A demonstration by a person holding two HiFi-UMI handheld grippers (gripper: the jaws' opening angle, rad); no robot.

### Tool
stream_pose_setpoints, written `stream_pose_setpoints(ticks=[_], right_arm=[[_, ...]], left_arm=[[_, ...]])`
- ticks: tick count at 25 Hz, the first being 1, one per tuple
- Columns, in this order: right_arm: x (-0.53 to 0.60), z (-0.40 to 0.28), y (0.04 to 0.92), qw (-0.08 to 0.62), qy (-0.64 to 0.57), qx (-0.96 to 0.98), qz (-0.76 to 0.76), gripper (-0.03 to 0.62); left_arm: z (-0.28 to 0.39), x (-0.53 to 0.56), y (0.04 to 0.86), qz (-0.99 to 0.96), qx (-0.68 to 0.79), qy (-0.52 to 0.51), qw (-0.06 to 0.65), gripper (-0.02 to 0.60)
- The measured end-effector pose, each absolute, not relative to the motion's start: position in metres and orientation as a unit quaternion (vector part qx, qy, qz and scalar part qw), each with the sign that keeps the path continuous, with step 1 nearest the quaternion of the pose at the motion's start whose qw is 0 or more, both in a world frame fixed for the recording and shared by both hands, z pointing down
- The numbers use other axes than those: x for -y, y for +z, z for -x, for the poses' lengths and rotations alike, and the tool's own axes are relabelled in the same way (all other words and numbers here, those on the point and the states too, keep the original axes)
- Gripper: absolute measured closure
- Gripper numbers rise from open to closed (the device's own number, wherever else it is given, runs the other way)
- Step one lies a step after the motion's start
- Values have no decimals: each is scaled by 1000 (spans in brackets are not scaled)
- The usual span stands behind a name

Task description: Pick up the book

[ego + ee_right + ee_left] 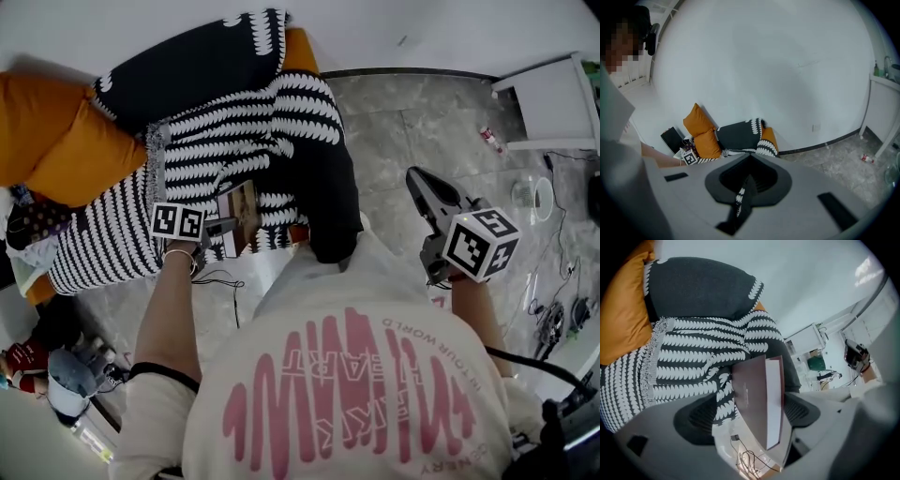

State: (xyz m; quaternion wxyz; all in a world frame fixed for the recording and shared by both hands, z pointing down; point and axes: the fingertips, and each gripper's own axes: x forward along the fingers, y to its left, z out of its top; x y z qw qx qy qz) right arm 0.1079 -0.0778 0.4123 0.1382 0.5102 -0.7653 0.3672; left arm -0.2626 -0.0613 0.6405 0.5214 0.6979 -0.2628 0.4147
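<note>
One book [239, 217], clamped in the left claw [223, 227] at nine o'clock in the head view, by the edge of the one black-and-white blanket [253, 122]. Right claw [417, 178] at three o'clock, jaws together on nothing. Two orange cushions [56, 141] at ten o'clock.

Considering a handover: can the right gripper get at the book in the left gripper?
Probably yes. The book sticks out of the left gripper over the blanket, with open air between it and the right gripper, whose jaws are shut and must open first.
</note>
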Motion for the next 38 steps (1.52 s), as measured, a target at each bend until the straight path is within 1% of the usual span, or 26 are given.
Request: stream_pose_setpoints(ticks=[6, 8, 12, 14, 15, 16, 19, 21, 25, 28, 32, 38], right_arm=[[61, -103, 412, 142, 359, 761, -520, 586], [59, -104, 413, 147, 359, 760, -522, 586], [50, -102, 414, 155, 358, 756, -525, 586], [44, -98, 413, 157, 355, 756, -526, 586], [43, -96, 412, 159, 354, 757, -526, 586], [43, -95, 412, 161, 354, 757, -526, 586], [43, -91, 413, 173, 347, 759, -523, 586], [43, -90, 412, 179, 342, 761, -522, 586], [44, -91, 411, 177, 337, 761, -525, 586], [43, -93, 412, 178, 337, 761, -525, 586], [42, -97, 414, 181, 337, 759, -527, 586], [41, -96, 416, 185, 339, 756, -528, 586]], left_arm=[[286, 56, 645, -700, 261, 405, 527, 126], [285, 54, 646, -703, 257, 388, 538, 146], [277, 48, 646, -710, 243, 354, 558, 149], [273, 44, 643, -718, 229, 342, 561, 190], [270, 44, 640, -723, 223, 335, 561, 220], [268, 45, 638, -728, 219, 327, 562, 268], [266, 50, 636, -734, 216, 316, 561, 323], [267, 52, 636, -736, 218, 319, 556, 330], [279, 60, 637, -727, 257, 322, 549, 382], [296, 65, 643, -709, 303, 344, 536, 411], [304, 53, 657, -698, 303, 390, 519, 416], [303, 55, 663, -694, 312, 391, 517, 417]])
